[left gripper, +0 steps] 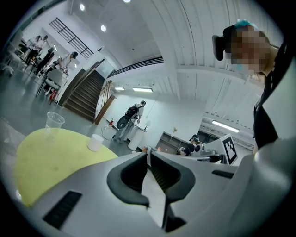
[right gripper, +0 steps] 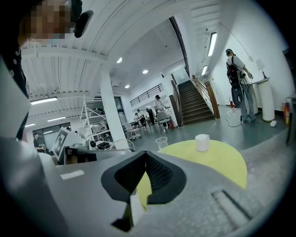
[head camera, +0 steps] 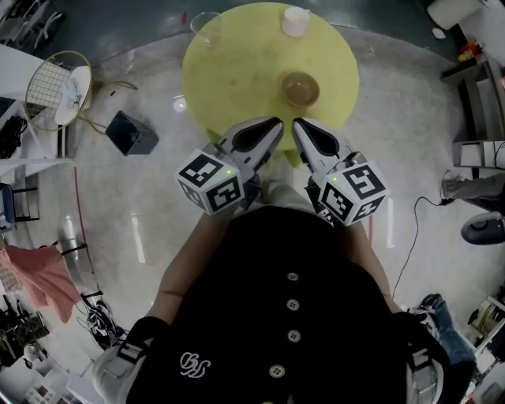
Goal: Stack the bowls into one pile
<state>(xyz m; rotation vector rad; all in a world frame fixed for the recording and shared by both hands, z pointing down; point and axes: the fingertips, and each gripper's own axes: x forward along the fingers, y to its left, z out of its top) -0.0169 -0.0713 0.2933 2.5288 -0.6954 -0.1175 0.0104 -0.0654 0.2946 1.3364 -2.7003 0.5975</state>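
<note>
Yellow table point(head camera: 229, 71), bowl point(head camera: 301, 88) is set on it | left gripper point(head camera: 276, 122) jaws are pressed together, empty | right gripper point(head camera: 297, 124) too

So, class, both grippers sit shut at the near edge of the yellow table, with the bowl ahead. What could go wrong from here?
1. The left gripper and right gripper are shut; reaching in like that would likely shove the brown bowl rather than grip it.
2. The white cup and clear cup stand near the far rim of the table; an overreach might knock them off.
</note>
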